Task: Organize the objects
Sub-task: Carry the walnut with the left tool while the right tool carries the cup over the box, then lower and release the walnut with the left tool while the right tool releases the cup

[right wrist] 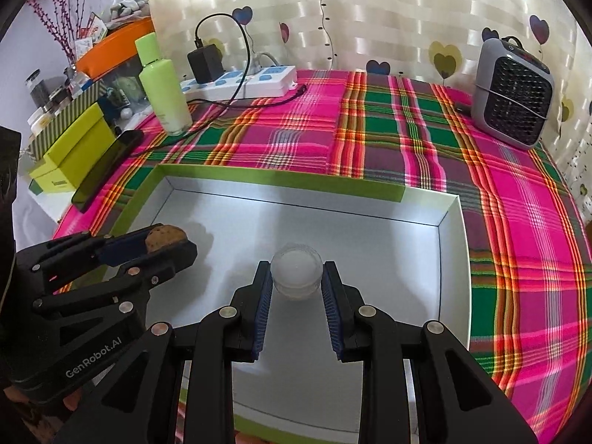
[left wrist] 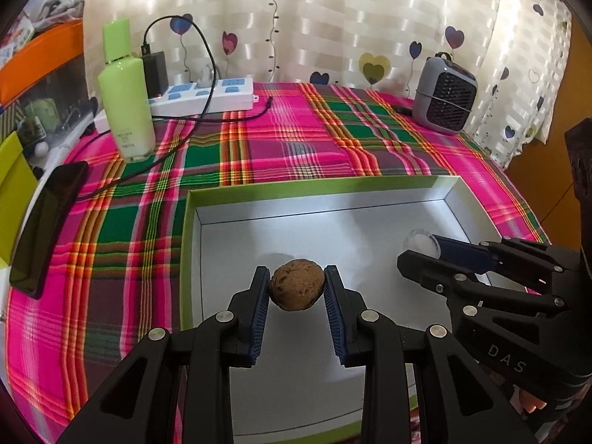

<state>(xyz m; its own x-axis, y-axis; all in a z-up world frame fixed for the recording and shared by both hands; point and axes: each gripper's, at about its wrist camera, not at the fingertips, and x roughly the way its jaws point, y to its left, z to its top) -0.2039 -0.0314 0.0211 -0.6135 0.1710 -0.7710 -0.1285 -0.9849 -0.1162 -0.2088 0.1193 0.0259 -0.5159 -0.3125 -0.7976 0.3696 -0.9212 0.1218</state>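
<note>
The left gripper (left wrist: pixel 296 288) is closed on a brown walnut (left wrist: pixel 297 284), which is pinched between the blue pads (left wrist: pixel 259 318) near their tips. The nut is held above the white floor of a shallow box (left wrist: pixel 207 218) with green outer walls, and a soft shadow is cast on the floor just behind it. Whether the nut touches the floor cannot be told.

The right gripper (right wrist: pixel 296 277) is closed on a small clear jar (right wrist: pixel 296 273) with a whitish top, clamped between its pads (right wrist: pixel 263 314) at the tips. The jar is likewise held over the inside of the box, nearer the right wall. In the left wrist view the right gripper is seen entering from the right, with the jar at its tip; in the right wrist view the left gripper is seen at the left edge with the walnut between its fingers. Both grippers are tilted downward into the box, side by side and apart.

The box is set on a pink, green and orange plaid cloth (left wrist: pixel 288 148). Farther back, a green bottle (left wrist: pixel 125 100) stands upright, a black phone (left wrist: pixel 44 229) lies at the left edge, a white power strip (left wrist: pixel 207 98) with a black charger (left wrist: pixel 155 68) and cable lies near the curtain (left wrist: pixel 333 22), and a small grey fan (left wrist: pixel 444 96) stands at the right.
</note>
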